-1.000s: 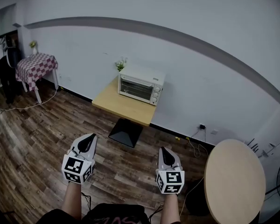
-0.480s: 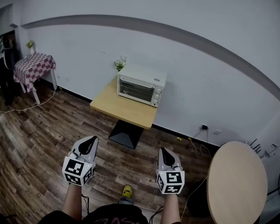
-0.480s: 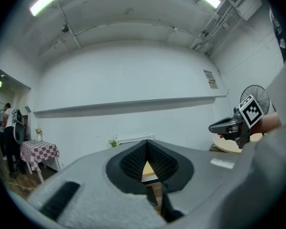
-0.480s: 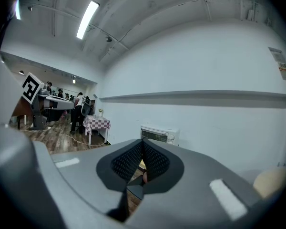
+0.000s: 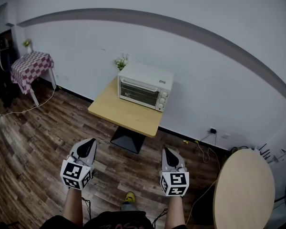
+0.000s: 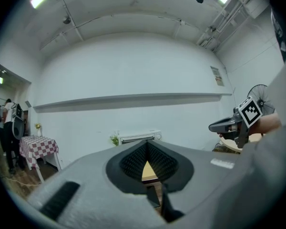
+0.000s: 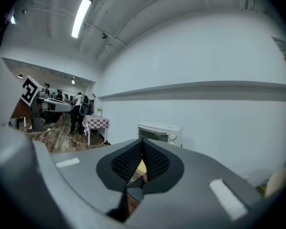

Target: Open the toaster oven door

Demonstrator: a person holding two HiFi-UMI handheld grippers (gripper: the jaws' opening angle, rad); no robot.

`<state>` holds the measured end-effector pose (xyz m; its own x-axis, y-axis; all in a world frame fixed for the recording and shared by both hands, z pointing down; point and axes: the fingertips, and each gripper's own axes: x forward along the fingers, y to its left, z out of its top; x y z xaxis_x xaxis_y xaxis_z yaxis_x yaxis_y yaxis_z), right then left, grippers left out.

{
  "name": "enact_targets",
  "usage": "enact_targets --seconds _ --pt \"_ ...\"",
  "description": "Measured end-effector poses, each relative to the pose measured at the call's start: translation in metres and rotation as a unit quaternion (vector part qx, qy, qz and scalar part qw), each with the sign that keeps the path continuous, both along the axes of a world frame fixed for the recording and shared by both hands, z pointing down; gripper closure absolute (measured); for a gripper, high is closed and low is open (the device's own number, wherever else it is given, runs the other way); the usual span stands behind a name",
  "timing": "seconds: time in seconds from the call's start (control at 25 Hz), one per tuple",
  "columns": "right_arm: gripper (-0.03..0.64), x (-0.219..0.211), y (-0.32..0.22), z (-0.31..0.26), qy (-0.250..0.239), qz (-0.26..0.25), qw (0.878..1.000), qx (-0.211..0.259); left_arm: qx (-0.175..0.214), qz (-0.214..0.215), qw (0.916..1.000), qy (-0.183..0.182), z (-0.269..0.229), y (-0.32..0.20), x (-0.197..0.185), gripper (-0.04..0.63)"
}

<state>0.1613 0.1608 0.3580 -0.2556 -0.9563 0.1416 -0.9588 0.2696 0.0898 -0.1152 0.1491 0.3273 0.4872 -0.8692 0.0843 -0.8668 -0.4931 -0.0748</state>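
Toaster oven (image 5: 145, 86) stood well ahead, door (image 5: 140, 94) shut — right gripper (image 5: 168, 155) slightly nearer than left gripper (image 5: 87, 143); both had jaws together, empty.

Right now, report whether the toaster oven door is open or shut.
Shut: the toaster oven door stands upright, flush with the front.

No text can be read anywhere. The cubes on the left gripper (image 5: 91, 140) and right gripper (image 5: 166, 151) carry black-and-white square markers; these are coded patterns, no letters or digits. The wall notice (image 6: 219, 76) in the left gripper view has print, but it's too small to read. Toaster oven (image 5: 145, 86): no brand or dial markings legible from here. The white patch (image 6: 222, 163) on the left gripper's body shows no print, and the white patches on the right gripper's body (image 7: 227, 199) show none either.
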Motion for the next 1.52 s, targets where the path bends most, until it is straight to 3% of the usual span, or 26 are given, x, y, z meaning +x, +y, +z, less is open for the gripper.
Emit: enact_targets --seconds 0.64,0.92,1.24,1.52 --pt "0.609 0.03 -0.172 0.007 -0.009 -0.038 0.999 -0.01 -0.015 -0.016 0.9996 -0.02 0.004 -0.159 0.043 0.598" --pt "0.609 0.04 -0.212 0.004 -0.016 -0.055 0.998 -0.008 -0.014 -0.017 0.9988 -0.044 0.002 -0.189 0.063 0.598" --pt "0.609 0.034 -0.244 0.009 -0.02 -0.059 0.998 -0.011 -0.016 -0.015 0.9987 -0.045 0.007 -0.221 0.059 0.598" --pt "0.609 0.03 -0.286 0.009 -0.013 -0.039 0.999 -0.007 -0.014 0.011 0.999 -0.04 0.013 -0.276 0.058 0.598"
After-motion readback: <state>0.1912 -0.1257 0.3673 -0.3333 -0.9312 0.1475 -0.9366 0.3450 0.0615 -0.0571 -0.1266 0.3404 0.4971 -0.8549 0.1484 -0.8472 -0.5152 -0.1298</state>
